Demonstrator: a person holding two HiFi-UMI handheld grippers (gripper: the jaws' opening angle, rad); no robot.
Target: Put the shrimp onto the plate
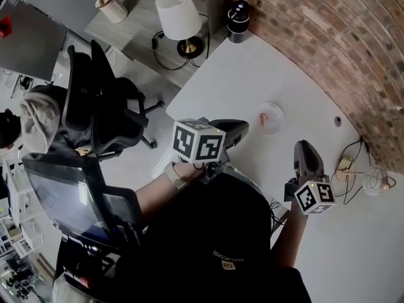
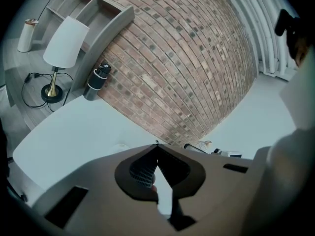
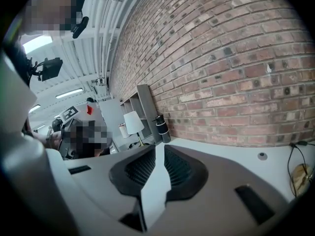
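A white table curves along a brick wall, and on it, well ahead of both grippers, sits a small clear plate with the pink shrimp apparently already on it. The left gripper has its tips pressed together; the right gripper shows a narrow slit, empty. The placing looks done; next would be only pulling back.

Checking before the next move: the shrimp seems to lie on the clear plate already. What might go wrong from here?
The shrimp lies near the left rim of the plate, so a nudge might roll it off. The left tool is close to that rim in the head view and may knock the plate. The right tool is near loose cables and might snag them.
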